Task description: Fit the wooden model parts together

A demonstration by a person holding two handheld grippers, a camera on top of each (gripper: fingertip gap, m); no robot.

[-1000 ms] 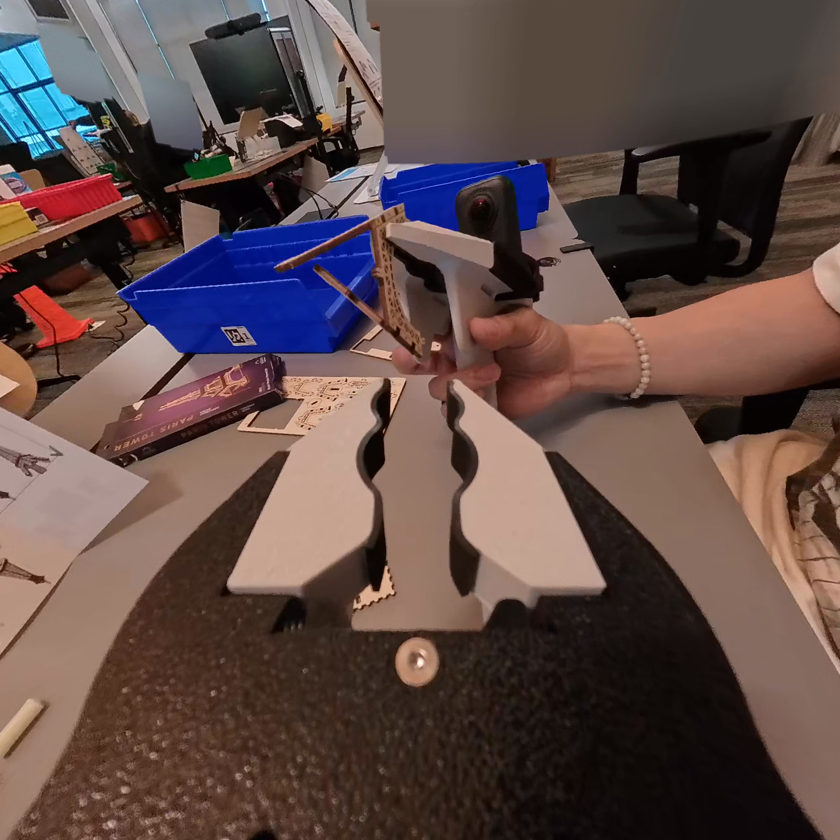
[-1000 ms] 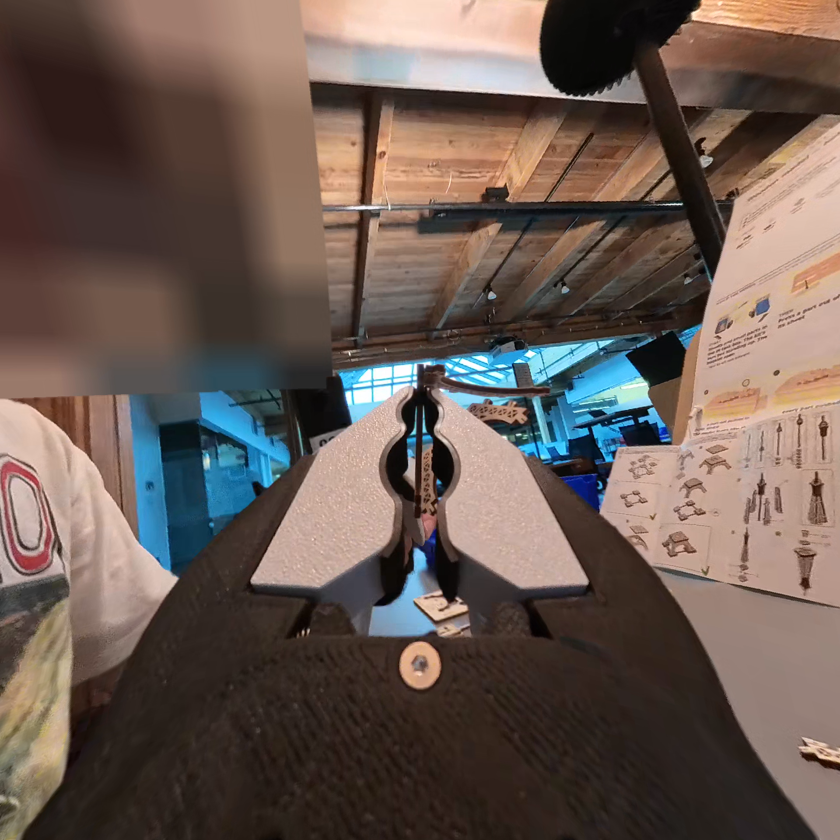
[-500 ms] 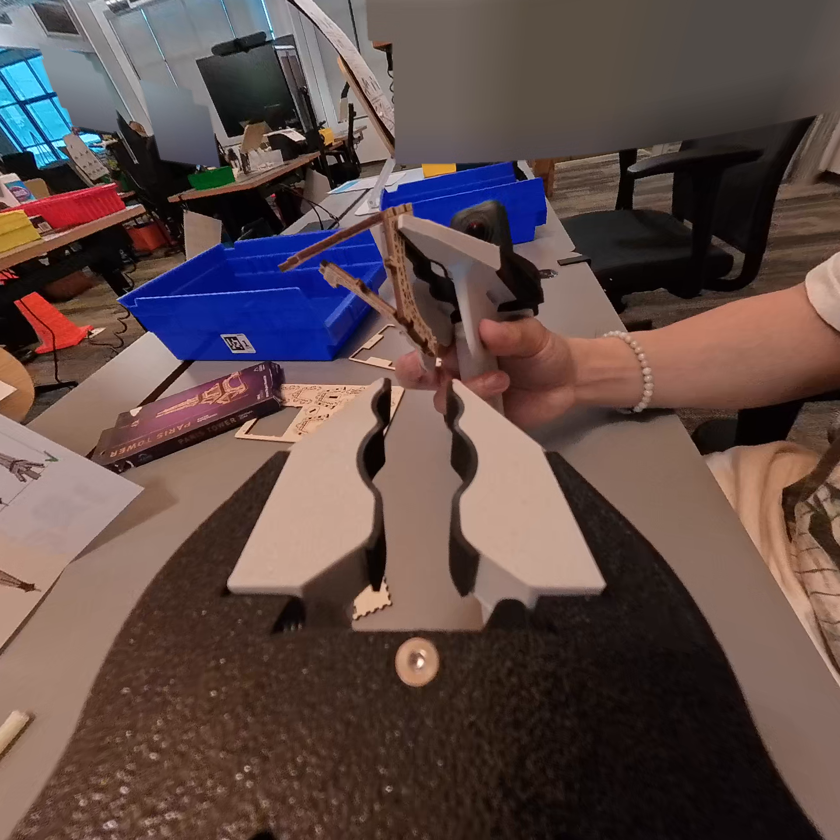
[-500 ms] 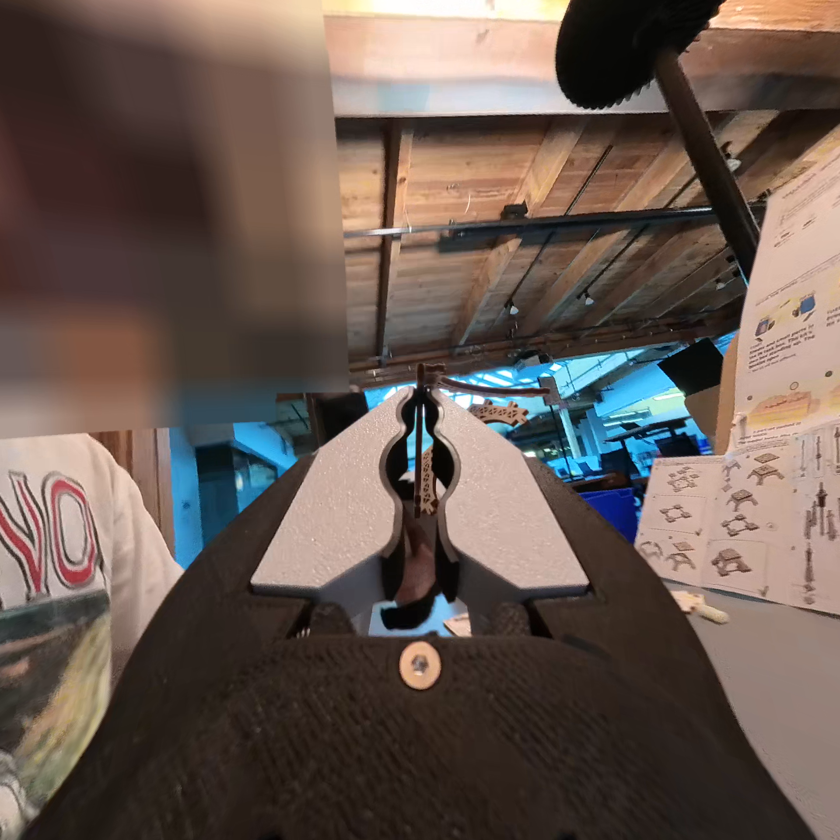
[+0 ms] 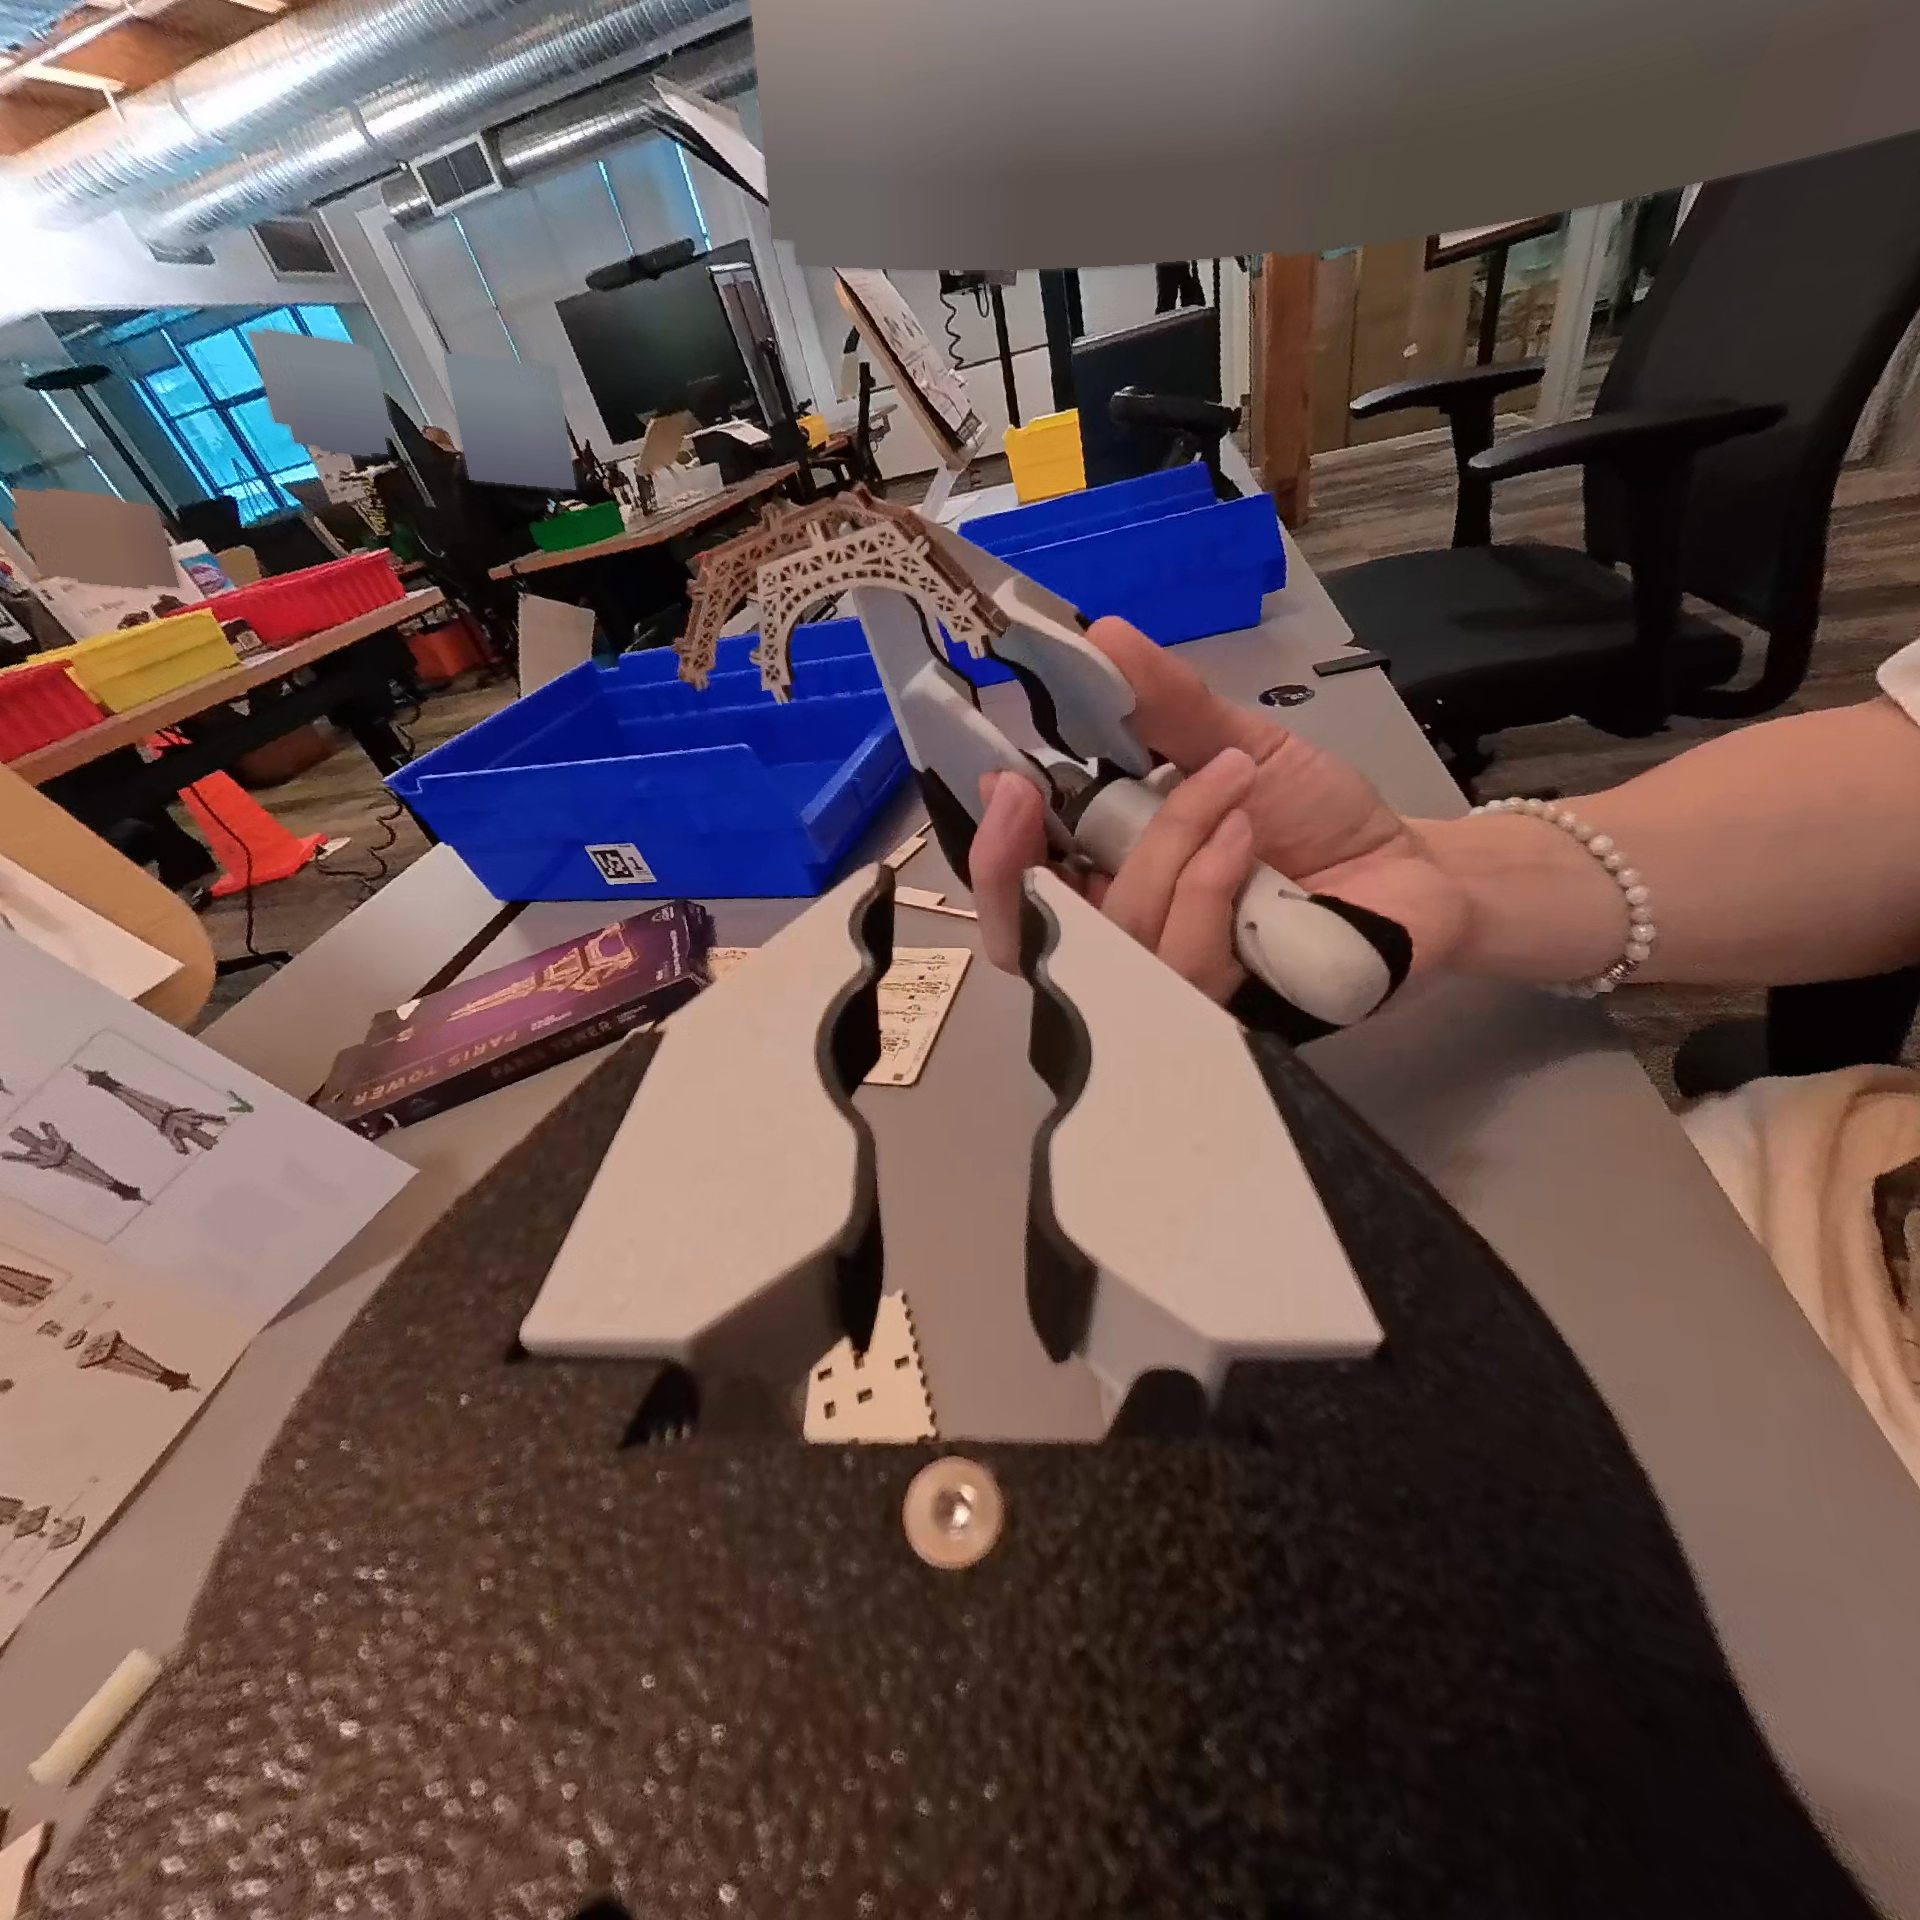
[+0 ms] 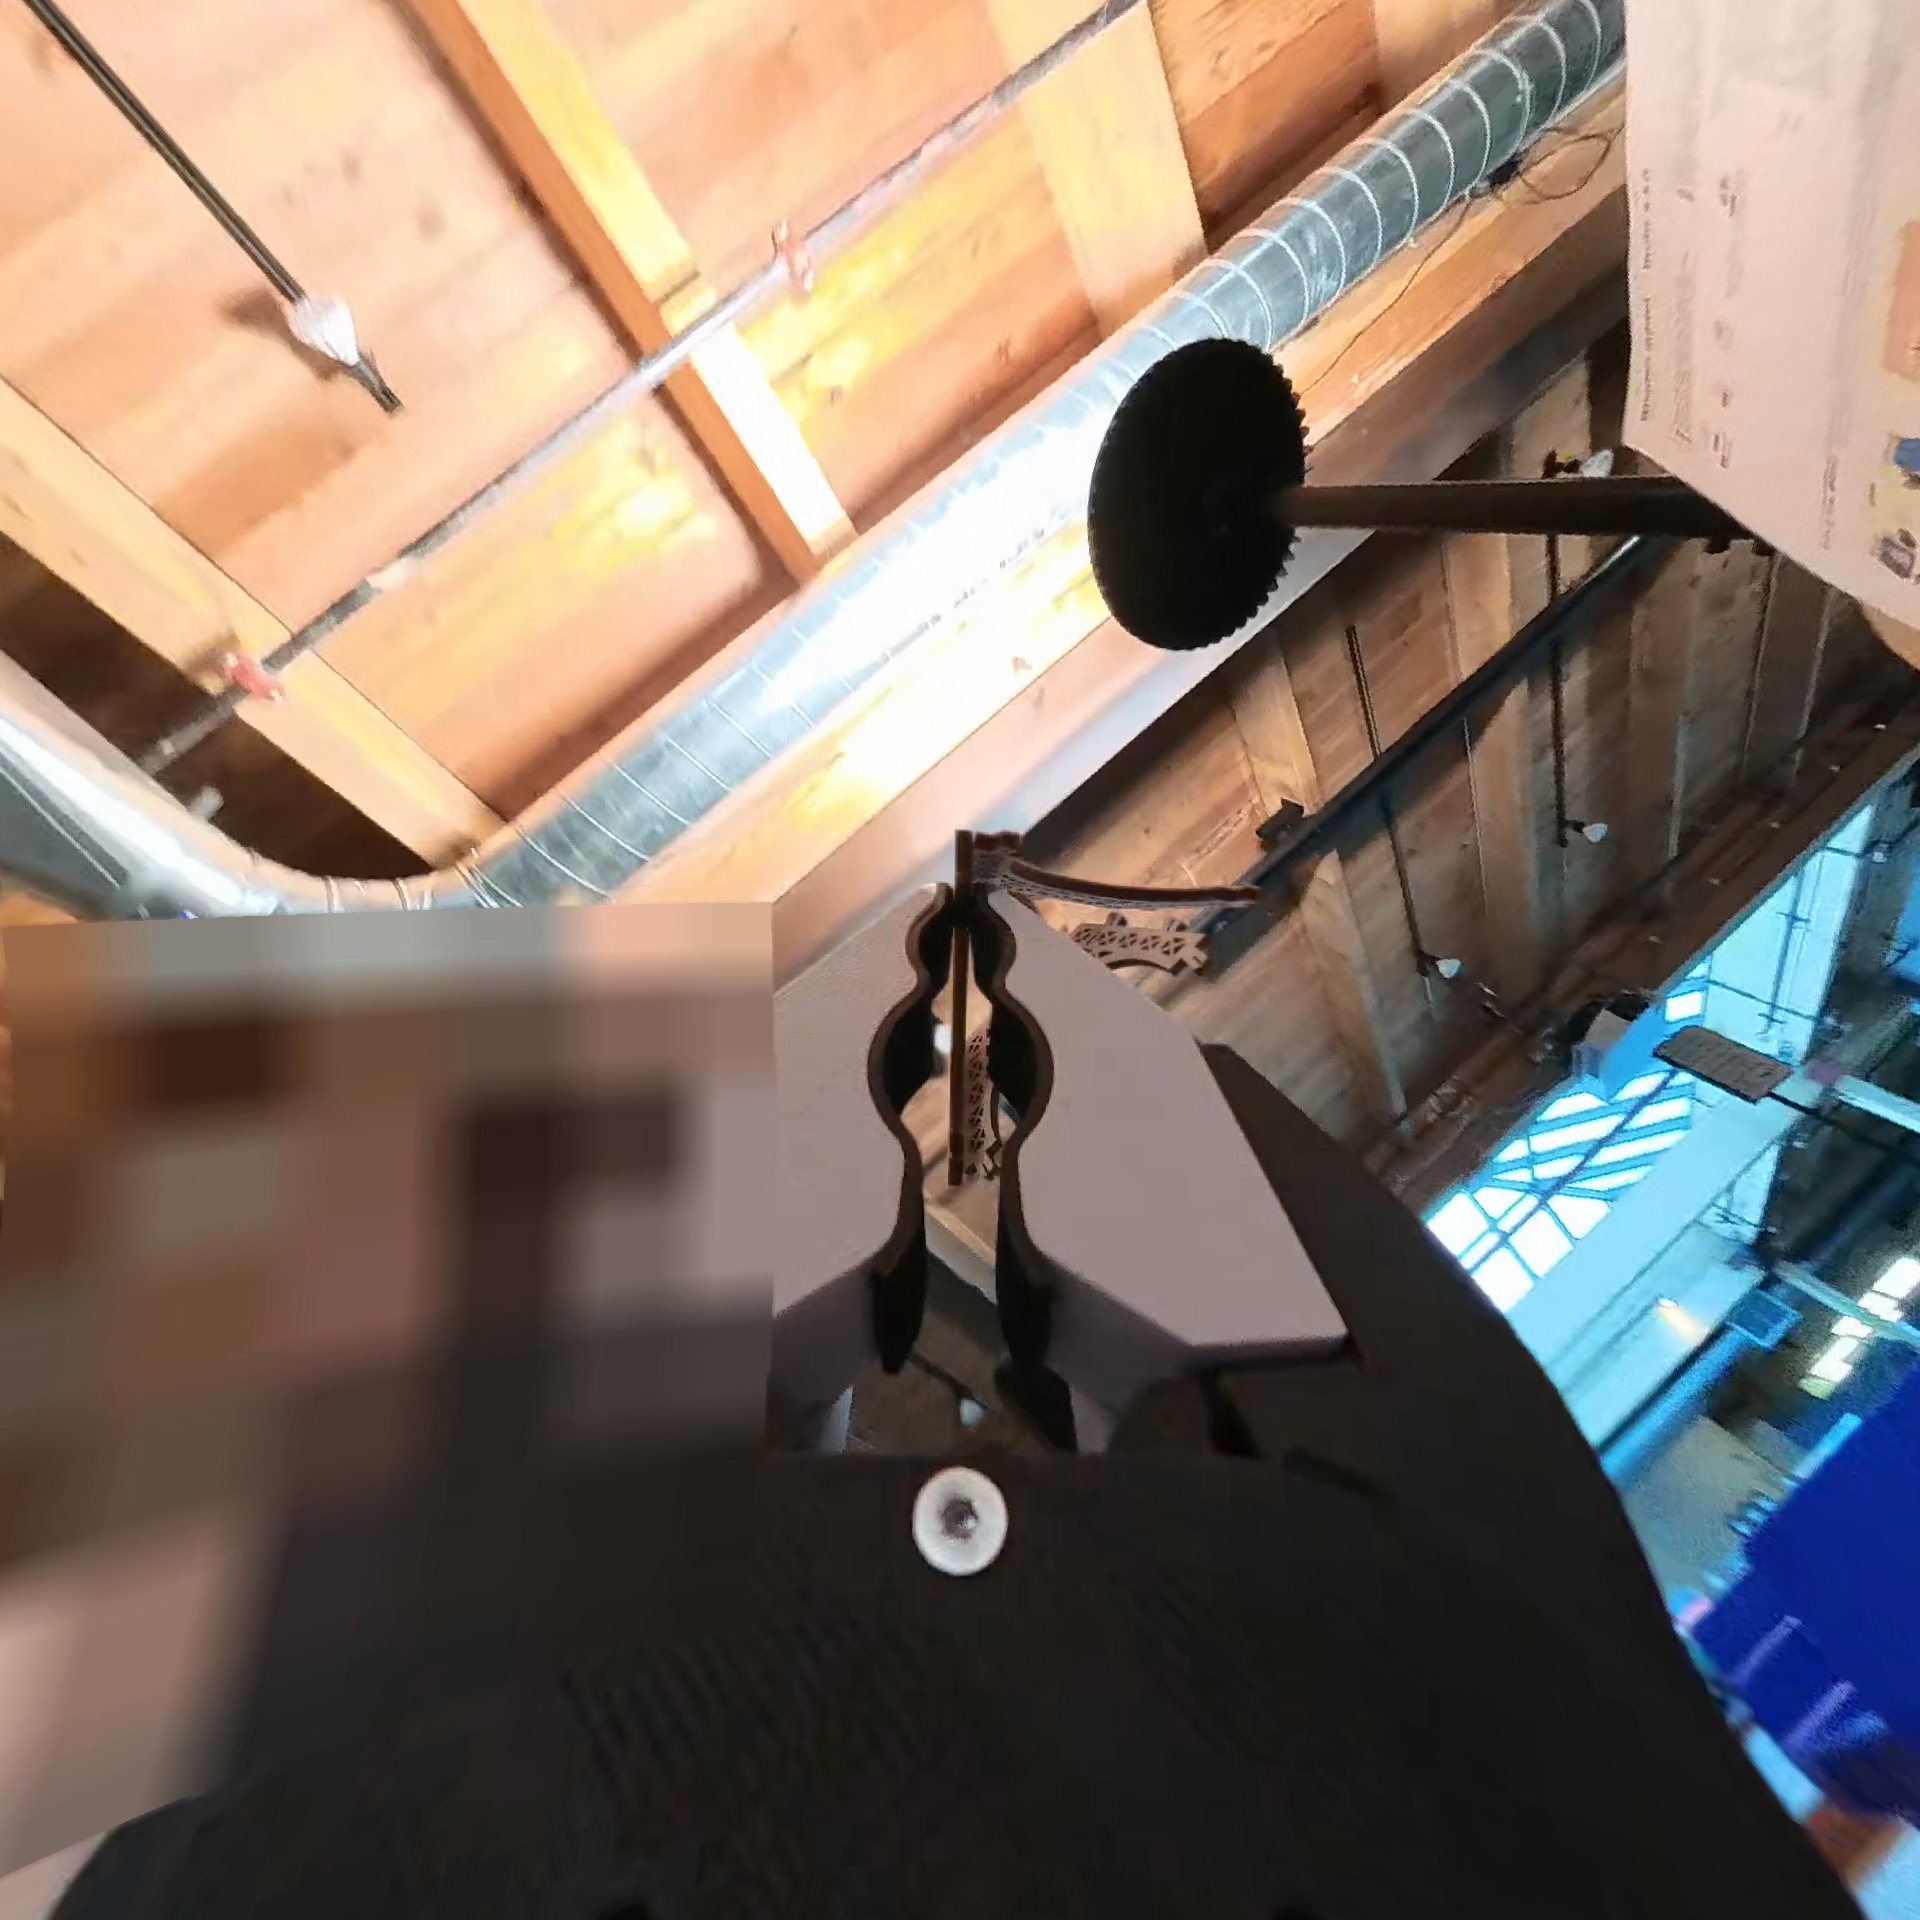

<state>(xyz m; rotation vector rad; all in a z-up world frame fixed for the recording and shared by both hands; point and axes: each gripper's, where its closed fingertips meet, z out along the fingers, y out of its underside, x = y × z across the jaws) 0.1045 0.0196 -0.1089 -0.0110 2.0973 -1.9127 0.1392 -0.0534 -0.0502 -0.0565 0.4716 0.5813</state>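
Going L to R in the left wrist view: instruction sheets (image 5: 125, 1174) on the far left of the grey table (image 5: 1455, 1122), then a purple kit box (image 5: 520, 1023) lying flat, w/ a blue bin (image 5: 665, 790) behind it. Next comes the left gripper (image 5: 951, 904), jaws spread wide w/ nothing between them, just hovering over the table. There's a cut-out wooden sheet (image 5: 920, 1023) showing through the gap, and a small notched wooden plate (image 5: 868, 1387) down near the base of the fingers, on the table afaict.

Right of center, the right gripper (image 5: 951, 582) is held up in the air by a hand (image 5: 1226, 831) w/ a bead bracelet. It's clamped shut on one leg of the wooden arch assembly (image 5: 831, 582), the lattice tower base, which sticks out to the left above the bin. The right wrist view confirms it: fingers pinched on a thin edge of the assembly (image 6: 977, 1049), camera pointing at the ceiling.

What could go wrong imo: that grip is on one thin lattice edge only, so the piece could pivot or slip if the left tongs push a part onto it. The lattice looks fragile too, and too much squeeze or a sideways push might snap a joint. Also, anything dropped probably lands in the bin.
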